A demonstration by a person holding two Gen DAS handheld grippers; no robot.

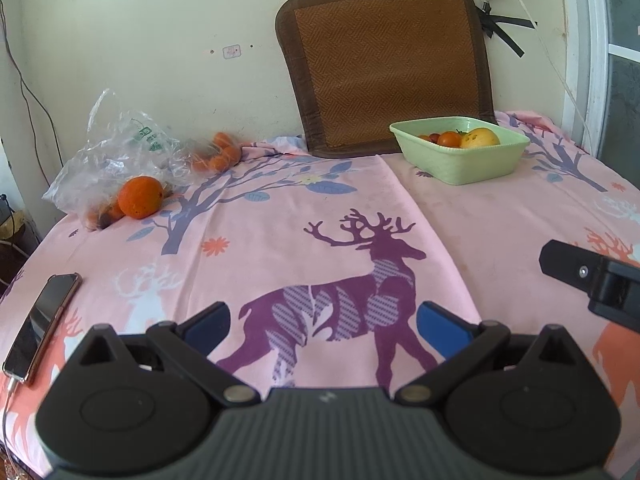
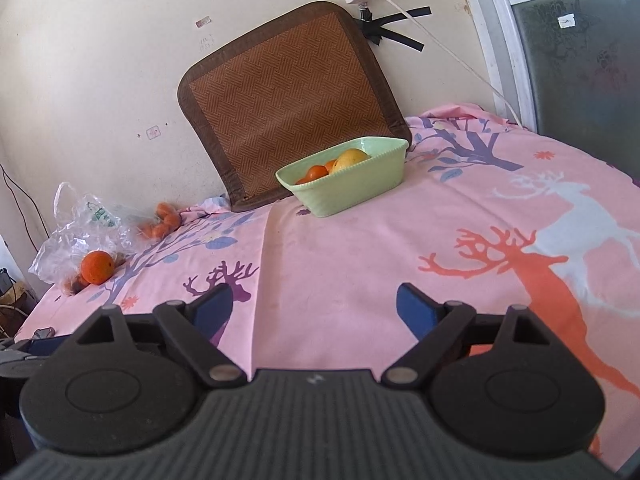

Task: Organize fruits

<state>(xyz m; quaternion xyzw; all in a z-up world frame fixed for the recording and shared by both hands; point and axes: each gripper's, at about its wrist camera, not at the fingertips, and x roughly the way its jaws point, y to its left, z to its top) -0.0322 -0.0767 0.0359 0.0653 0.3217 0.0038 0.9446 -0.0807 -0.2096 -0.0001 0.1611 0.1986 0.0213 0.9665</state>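
Observation:
A pale green bowl (image 1: 468, 162) stands at the back right of the table and holds a yellow fruit (image 1: 480, 137) and small red-orange fruits (image 1: 448, 139); it also shows in the right wrist view (image 2: 352, 192). A large orange (image 1: 140, 197) lies at the mouth of a clear plastic bag (image 1: 116, 148) at the far left, also in the right wrist view (image 2: 96, 267). Several small oranges (image 1: 218, 154) lie behind the bag. My left gripper (image 1: 322, 326) is open and empty over the purple deer print. My right gripper (image 2: 314, 310) is open and empty, low over the cloth.
A pink deer-print cloth (image 1: 460, 232) covers the table. A brown woven mat (image 1: 384, 68) leans on the wall behind the bowl. A phone (image 1: 42, 326) with a cable lies at the left edge. Part of the right gripper (image 1: 592, 280) shows at the right.

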